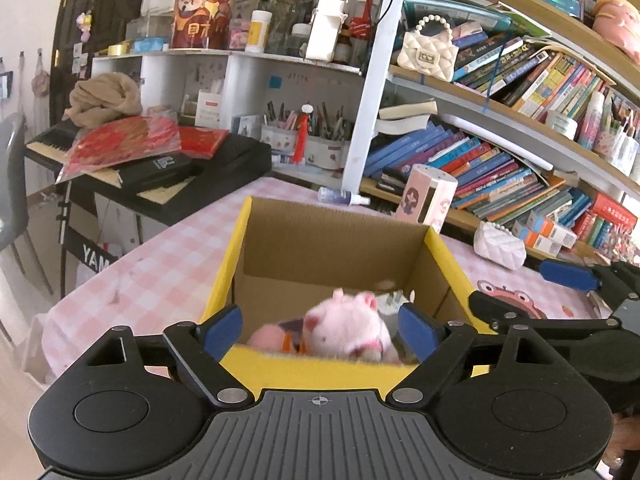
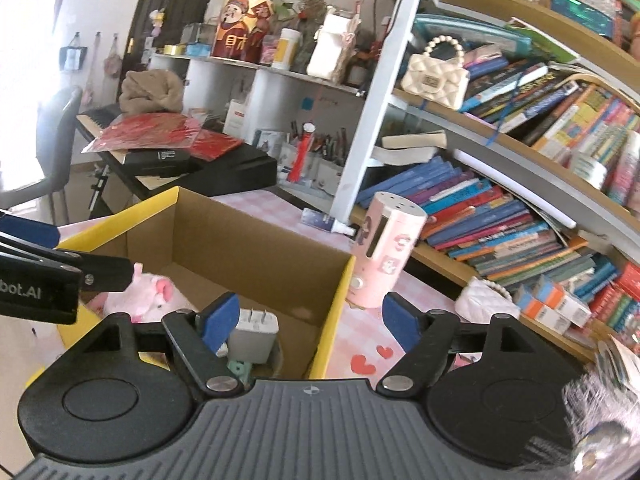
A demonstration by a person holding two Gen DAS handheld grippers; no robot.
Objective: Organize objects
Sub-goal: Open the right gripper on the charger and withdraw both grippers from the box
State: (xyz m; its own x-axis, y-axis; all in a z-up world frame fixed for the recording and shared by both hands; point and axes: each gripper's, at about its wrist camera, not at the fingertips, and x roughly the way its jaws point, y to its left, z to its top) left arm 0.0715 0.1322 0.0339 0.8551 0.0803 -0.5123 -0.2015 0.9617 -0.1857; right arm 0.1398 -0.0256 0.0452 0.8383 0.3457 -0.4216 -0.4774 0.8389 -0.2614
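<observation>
Both grippers empty. My left gripper (image 1: 320,330) stands wide, jaws apart over the near rim of the box (image 1: 248,236), nothing between the pads. My right gripper (image 2: 308,320) is also spread, straddling the box's right wall; pads touch nothing.

Inside the box: pink plush (image 1: 348,332) lies against the near wall, a white charger (image 2: 256,336) beside it, prongs up, and something teal under the charger that I cannot identify. From this I judge the drop-off step is finished and both hands are free for the next pick.

Still out on the checked cloth (image 1: 160,264): a pink cylinder (image 2: 384,252) upright just beside the box's right wall, a small white purse (image 1: 500,246) further right near the shelf, and a small bottle (image 1: 344,195) lying on its side beyond the box's far edge.

Next move, my estimate: right gripper takes the cylinder, nearest to it. It is tall and upright, so approach level and close around the body without tipping it, then lift clear of the wall.
</observation>
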